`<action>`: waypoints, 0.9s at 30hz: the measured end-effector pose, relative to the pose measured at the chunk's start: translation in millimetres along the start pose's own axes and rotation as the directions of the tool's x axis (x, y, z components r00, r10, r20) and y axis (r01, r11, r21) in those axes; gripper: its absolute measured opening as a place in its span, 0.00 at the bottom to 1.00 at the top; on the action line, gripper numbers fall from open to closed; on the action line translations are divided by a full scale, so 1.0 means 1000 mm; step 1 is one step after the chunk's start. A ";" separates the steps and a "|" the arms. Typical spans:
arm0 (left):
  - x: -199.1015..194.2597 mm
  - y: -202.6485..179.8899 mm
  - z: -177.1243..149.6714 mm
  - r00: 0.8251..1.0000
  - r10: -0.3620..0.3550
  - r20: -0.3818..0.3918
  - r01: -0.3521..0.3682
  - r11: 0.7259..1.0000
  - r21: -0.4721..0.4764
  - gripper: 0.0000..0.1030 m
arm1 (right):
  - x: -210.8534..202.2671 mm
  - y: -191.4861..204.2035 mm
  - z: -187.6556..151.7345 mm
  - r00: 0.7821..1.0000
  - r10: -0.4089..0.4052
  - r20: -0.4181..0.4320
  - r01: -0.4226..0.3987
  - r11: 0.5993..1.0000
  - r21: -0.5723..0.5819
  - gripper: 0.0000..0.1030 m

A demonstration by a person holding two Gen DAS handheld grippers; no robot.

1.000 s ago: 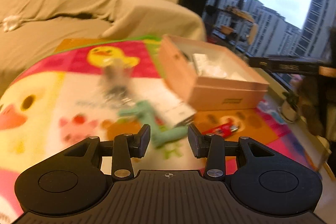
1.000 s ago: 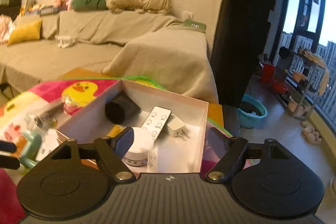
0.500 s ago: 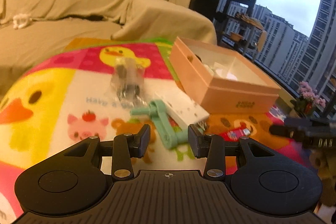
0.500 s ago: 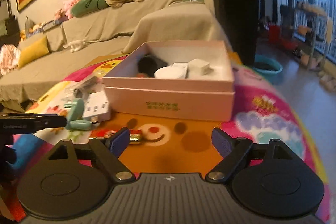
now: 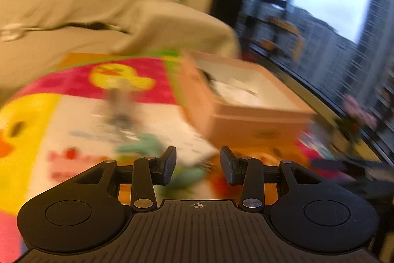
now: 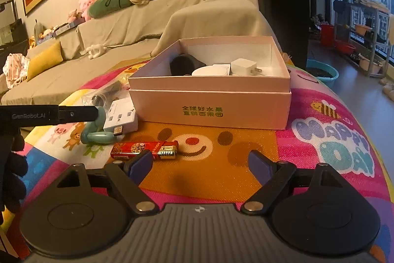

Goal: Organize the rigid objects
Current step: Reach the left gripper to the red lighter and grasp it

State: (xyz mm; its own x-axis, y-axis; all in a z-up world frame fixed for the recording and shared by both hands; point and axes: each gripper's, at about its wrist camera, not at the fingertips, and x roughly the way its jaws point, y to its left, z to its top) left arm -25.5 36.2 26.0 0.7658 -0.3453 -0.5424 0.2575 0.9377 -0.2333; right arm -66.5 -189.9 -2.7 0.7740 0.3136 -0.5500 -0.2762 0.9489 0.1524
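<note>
Right gripper [image 6: 199,165] low in the frame with jaws spread wide and bare, hovering over the play mat [image 6: 327,164], the red lighter [image 6: 145,150] lying just beyond its left fingertip. Pink box [image 6: 211,110] mid-frame, holding a white charger [image 6: 243,67] and a dark round item; white power strip [image 6: 122,117] and teal toy [image 6: 96,134] to its left. Left gripper [image 5: 198,164] narrowly parted, gripping nothing, blurred teal toy beyond it.

A pale pink box [image 6: 209,110] with green print sits on a cartoon-patterned mat [image 6: 320,139]; beside the box lie a red-and-gold lighter [image 6: 145,149] and a mint-green toy [image 6: 97,133].
</note>
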 end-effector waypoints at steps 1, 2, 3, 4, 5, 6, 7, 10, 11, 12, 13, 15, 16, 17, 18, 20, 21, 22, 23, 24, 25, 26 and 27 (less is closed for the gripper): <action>0.003 -0.008 -0.001 1.000 -0.021 -0.015 0.022 0.999 0.040 0.42 | 0.000 -0.001 0.001 1.000 0.003 -0.001 -0.003 1.000 0.002 0.83; 0.005 -0.018 -0.003 0.999 -0.036 -0.025 0.038 0.995 0.093 0.42 | 0.000 -0.001 0.001 1.000 0.005 -0.002 -0.005 1.000 0.005 0.83; 0.008 -0.026 -0.005 0.998 -0.045 -0.035 0.050 0.989 0.140 0.42 | 0.000 -0.002 0.000 1.000 0.006 0.000 -0.006 1.000 0.009 0.83; 0.011 -0.034 -0.007 0.997 -0.051 -0.049 0.060 0.980 0.189 0.42 | -0.002 -0.003 0.000 1.000 0.006 0.010 -0.006 1.000 0.018 0.83; 0.015 -0.040 -0.009 0.997 -0.049 -0.059 0.061 0.971 0.229 0.42 | -0.004 -0.005 0.000 1.000 0.005 0.022 -0.006 1.000 0.028 0.83; 0.020 -0.045 -0.011 0.997 -0.043 -0.066 0.059 0.965 0.254 0.42 | -0.005 -0.006 0.000 0.999 0.004 0.032 -0.006 0.999 0.039 0.83; 0.025 -0.047 -0.011 0.996 -0.036 -0.077 0.056 0.961 0.272 0.42 | -0.006 -0.008 0.000 0.999 0.004 0.040 -0.006 0.999 0.052 0.83; 0.041 -0.047 -0.007 0.992 -0.020 -0.121 0.056 0.950 0.308 0.42 | -0.007 -0.014 0.000 0.999 0.004 0.044 -0.007 0.996 0.085 0.83; 0.045 -0.046 -0.006 0.990 -0.024 -0.142 0.068 0.948 0.311 0.42 | -0.006 -0.015 0.001 0.999 0.003 0.043 -0.007 0.996 0.093 0.83; 0.046 -0.046 -0.006 0.987 -0.034 -0.157 0.081 0.948 0.307 0.42 | -0.006 -0.016 0.001 0.999 0.004 0.044 -0.008 0.995 0.099 0.83; 0.047 -0.046 -0.006 0.982 -0.054 -0.182 0.108 0.949 0.298 0.42 | -0.006 -0.016 0.001 0.999 0.005 0.045 -0.009 0.995 0.103 0.83; 0.046 -0.047 -0.006 0.969 -0.111 -0.221 0.175 0.940 0.292 0.42 | -0.006 -0.018 0.000 0.999 0.006 0.047 -0.011 0.994 0.111 0.83; 0.045 -0.049 -0.007 0.967 -0.119 -0.226 0.185 0.936 0.300 0.43 | -0.006 -0.019 0.000 0.999 0.006 0.047 -0.011 0.993 0.114 0.83; 0.045 -0.053 -0.008 0.968 -0.110 -0.226 0.179 0.933 0.313 0.43 | -0.006 -0.019 0.001 0.999 0.006 0.048 -0.011 0.993 0.119 0.83; 0.047 -0.056 -0.009 0.971 -0.088 -0.221 0.159 0.931 0.328 0.43 | -0.006 -0.020 0.001 0.999 0.006 0.048 -0.012 0.992 0.122 0.83; 0.052 -0.061 -0.010 0.978 -0.058 -0.199 0.126 0.929 0.348 0.43 | -0.006 -0.021 0.001 0.999 0.007 0.048 -0.014 0.992 0.129 0.83; 0.055 -0.062 -0.009 0.980 -0.056 -0.193 0.121 0.930 0.346 0.41 | -0.006 -0.022 0.001 0.999 0.007 0.050 -0.013 0.991 0.133 0.83; 0.058 -0.063 -0.009 0.980 -0.062 -0.189 0.125 0.931 0.342 0.35 | -0.006 -0.022 0.001 0.999 0.006 0.051 -0.013 0.990 0.137 0.83; 0.059 -0.065 -0.009 0.980 -0.067 -0.185 0.129 0.930 0.344 0.30 | -0.006 -0.022 0.001 0.999 0.005 0.052 -0.013 0.990 0.141 0.83; 0.060 -0.066 -0.009 0.981 -0.067 -0.183 0.130 0.926 0.355 0.28 | -0.006 -0.022 0.000 0.999 0.005 0.051 -0.012 0.990 0.144 0.83; 0.057 -0.067 -0.010 0.981 -0.069 -0.183 0.134 0.918 0.372 0.27 | -0.005 -0.022 0.000 0.999 0.003 0.049 -0.010 0.989 0.147 0.83; 0.054 -0.067 -0.011 0.980 -0.074 -0.186 0.143 0.911 0.387 0.26 | -0.004 -0.022 0.000 0.999 0.000 0.046 -0.007 0.989 0.151 0.83; 0.049 -0.065 -0.014 0.978 -0.080 -0.190 0.150 0.909 0.388 0.26 | -0.004 -0.023 0.000 0.999 0.000 0.042 -0.006 0.988 0.153 0.83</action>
State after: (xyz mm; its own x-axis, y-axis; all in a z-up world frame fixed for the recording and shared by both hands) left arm -13.0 -41.7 3.7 0.6166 -0.4203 -0.6657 0.5778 0.8159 0.0200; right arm -63.3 -212.7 -3.6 0.7975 0.3143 -0.5149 -0.1907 0.9411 0.2792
